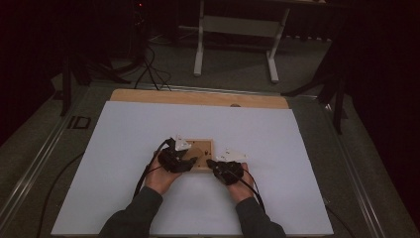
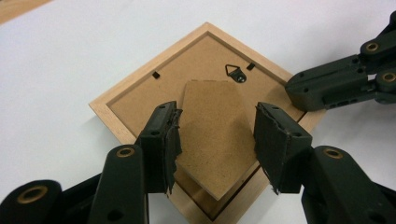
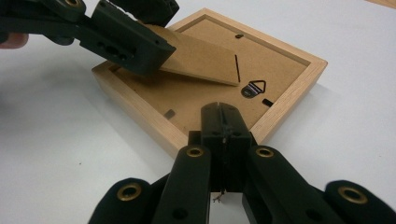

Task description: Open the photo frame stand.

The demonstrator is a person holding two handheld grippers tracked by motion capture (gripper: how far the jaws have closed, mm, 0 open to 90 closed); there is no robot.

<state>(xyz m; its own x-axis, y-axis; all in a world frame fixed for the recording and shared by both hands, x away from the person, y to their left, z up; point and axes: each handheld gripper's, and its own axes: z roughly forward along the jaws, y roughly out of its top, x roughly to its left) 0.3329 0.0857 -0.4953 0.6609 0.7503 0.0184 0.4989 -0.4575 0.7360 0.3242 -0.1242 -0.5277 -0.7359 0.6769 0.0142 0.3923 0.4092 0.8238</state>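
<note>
Plainly, risks first:
Frame: a wooden picture frame (image 2: 122,122) lies face down on the white sheet (image 1: 148,129), between the two hands in the high view, its fibreboard back up.
Easel stand: the hinged stand flap (image 2: 212,135) is lifted off the back at an angle, free end raised, seen tilted in the right gripper view (image 3: 201,58).
Left gripper: the left gripper (image 2: 217,140) straddles the flap with jaws well apart; small gaps show between the flap's edges and the torn pads (image 2: 275,140), so I judge it is not clamped.
Right gripper: the right gripper (image 3: 224,126) has its jaws pressed fully together with nothing between them, its tip resting on or just over the frame's near rail by the hanger (image 3: 253,88); contact cannot be told.
Risk, flap: closing the left jaws crookedly could bend the thin board or strain its hinge.
Risk, frame: if the right tip is not really pinning the rail, pulling the flap would drag or tip the frame.
Risk, clips: the small turn clips (image 2: 156,74) could be knocked.
</note>
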